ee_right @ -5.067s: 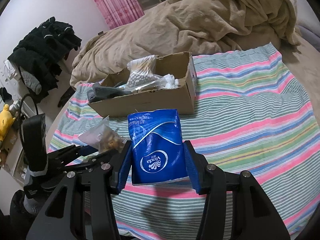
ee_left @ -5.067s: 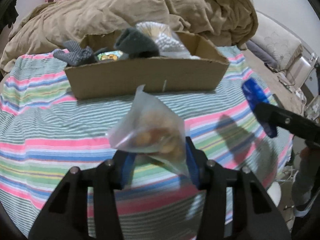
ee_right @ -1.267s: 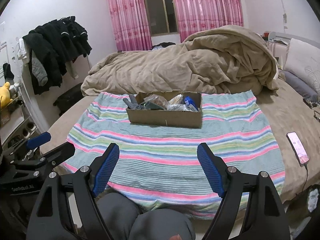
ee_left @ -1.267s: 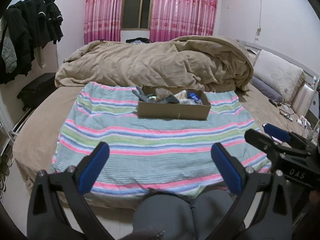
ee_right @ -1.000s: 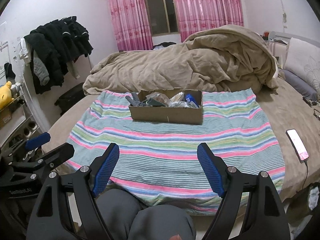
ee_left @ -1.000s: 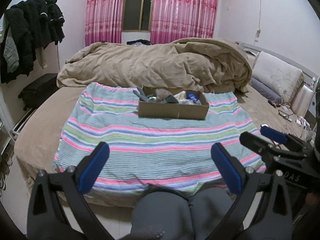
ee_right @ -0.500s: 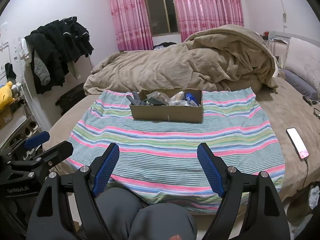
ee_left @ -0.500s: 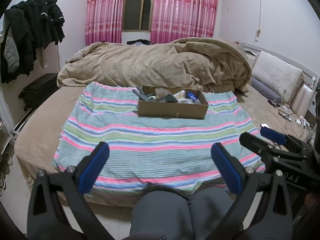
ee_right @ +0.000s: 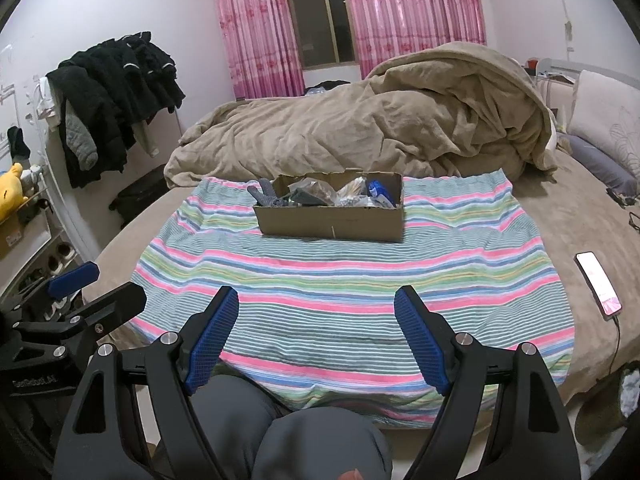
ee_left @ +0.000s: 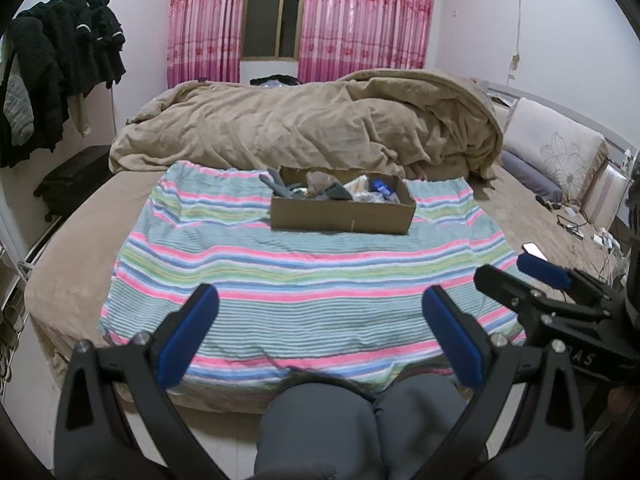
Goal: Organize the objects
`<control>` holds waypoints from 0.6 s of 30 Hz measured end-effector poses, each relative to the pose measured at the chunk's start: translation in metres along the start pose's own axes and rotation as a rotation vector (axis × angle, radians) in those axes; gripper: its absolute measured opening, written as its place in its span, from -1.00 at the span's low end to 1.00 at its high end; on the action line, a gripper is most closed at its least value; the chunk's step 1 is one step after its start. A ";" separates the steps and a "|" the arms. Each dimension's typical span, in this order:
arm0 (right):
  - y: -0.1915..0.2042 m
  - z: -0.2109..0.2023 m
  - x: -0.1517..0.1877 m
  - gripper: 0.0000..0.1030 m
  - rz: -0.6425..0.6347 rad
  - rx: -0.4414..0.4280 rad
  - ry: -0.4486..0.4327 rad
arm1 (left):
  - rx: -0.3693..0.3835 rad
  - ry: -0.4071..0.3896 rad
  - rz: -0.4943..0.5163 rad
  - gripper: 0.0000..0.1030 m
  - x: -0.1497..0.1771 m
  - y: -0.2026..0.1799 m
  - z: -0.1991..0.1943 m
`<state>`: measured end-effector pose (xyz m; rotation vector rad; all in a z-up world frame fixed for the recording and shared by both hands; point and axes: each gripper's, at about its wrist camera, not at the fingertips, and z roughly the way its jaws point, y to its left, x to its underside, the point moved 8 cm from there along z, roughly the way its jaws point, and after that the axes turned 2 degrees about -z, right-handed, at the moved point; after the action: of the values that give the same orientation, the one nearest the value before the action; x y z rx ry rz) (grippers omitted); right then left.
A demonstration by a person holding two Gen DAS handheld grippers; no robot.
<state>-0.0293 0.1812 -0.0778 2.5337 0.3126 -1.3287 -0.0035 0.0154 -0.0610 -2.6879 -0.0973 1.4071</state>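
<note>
Two hand-held grippers — left hand-held gripper (ee_left: 318,334), right hand-held gripper (ee_right: 318,334) — agape

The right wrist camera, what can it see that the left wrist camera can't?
Only the right wrist view shows the yellow plush toy on the shelf at the left edge. Only the left wrist view shows the cables and chargers beside the phone. Both show the cardboard box full of things on the striped blanket, the phone, the brown duvet, and both hand-held grippers open and empty.

Tan duvet (ee_left: 312,128) heaped on bed, pink curtains (ee_right: 260,28) drawn aside, black jackets (ee_right: 116,92) hung left, phone (ee_right: 599,282) laid right.
</note>
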 end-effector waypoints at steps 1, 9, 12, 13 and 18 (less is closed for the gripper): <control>-0.001 0.001 0.000 0.61 0.000 -0.001 0.001 | 0.000 0.002 0.000 0.99 0.000 0.000 0.001; -0.002 0.007 0.001 0.61 -0.003 -0.007 0.005 | 0.002 0.004 0.010 0.99 0.001 -0.003 0.007; -0.003 0.008 0.001 0.61 -0.004 -0.006 0.006 | 0.002 0.005 0.012 0.99 0.001 -0.004 0.009; -0.003 0.008 0.001 0.61 -0.003 -0.006 0.006 | 0.001 0.005 0.012 0.99 0.001 -0.004 0.009; -0.003 0.009 0.002 0.61 -0.001 -0.007 0.006 | 0.000 0.008 0.013 0.99 0.002 -0.004 0.011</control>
<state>-0.0364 0.1815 -0.0846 2.5324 0.3189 -1.3186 -0.0115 0.0206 -0.0681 -2.6987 -0.0800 1.3997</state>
